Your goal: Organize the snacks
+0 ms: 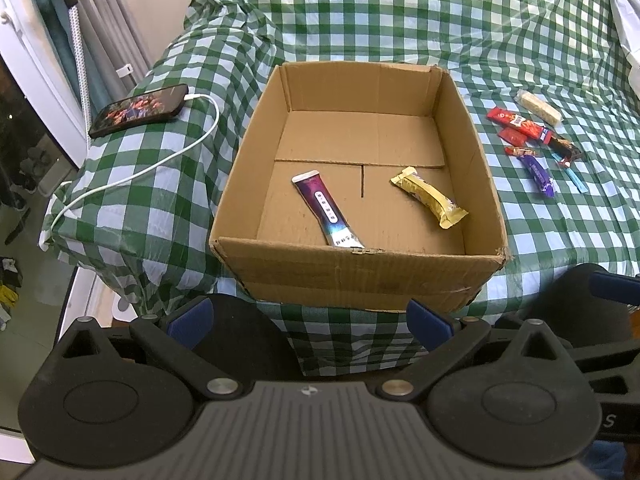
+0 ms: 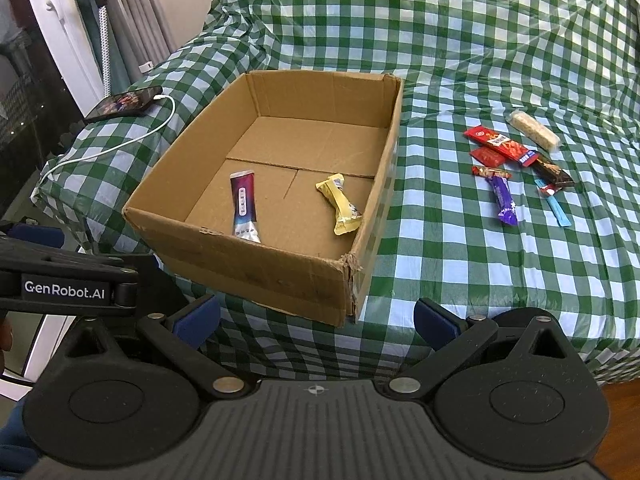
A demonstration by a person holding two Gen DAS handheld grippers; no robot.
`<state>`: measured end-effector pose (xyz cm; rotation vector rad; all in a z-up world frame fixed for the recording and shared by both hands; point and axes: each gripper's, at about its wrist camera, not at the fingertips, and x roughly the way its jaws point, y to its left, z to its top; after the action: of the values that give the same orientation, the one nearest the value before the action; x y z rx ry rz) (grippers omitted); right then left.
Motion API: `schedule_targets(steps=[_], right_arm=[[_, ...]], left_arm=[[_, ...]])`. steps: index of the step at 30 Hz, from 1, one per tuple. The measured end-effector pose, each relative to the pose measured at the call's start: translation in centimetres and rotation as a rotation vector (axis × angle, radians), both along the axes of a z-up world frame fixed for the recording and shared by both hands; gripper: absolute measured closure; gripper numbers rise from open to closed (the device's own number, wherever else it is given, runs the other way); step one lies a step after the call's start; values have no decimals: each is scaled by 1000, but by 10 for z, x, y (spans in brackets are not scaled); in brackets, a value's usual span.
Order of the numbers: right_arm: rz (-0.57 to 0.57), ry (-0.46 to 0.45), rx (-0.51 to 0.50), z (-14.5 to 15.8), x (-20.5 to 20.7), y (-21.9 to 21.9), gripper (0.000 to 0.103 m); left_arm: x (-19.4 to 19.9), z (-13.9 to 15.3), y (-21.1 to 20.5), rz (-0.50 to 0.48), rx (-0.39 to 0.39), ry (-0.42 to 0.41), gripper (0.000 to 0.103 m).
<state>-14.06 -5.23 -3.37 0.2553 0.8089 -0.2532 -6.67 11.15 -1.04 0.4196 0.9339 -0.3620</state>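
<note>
We saw a bed draped in a green-and-white checked cover. A cardboard box sat on it near the front edge. At the box's three o'clock lay a loose cluster of snacks: a pale bar farthest back, a long red packet, a small red packet, a dark packet, a purple packet and a thin blue stick. At the box's ten o'clock a phone rested, with a white cable plugged in and trailing toward the bed's corner.
</note>
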Motion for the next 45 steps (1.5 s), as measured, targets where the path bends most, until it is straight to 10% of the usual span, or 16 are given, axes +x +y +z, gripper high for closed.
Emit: schedule_targets(steps=[29, 45], right_arm=[[-57, -109, -12, 14, 2, -26, 1], [-344, -123, 12, -2, -27, -136, 1]], left_arm=[[13, 18, -41, -41, -2, -33, 0], [25, 19, -148, -186, -12, 3, 0]])
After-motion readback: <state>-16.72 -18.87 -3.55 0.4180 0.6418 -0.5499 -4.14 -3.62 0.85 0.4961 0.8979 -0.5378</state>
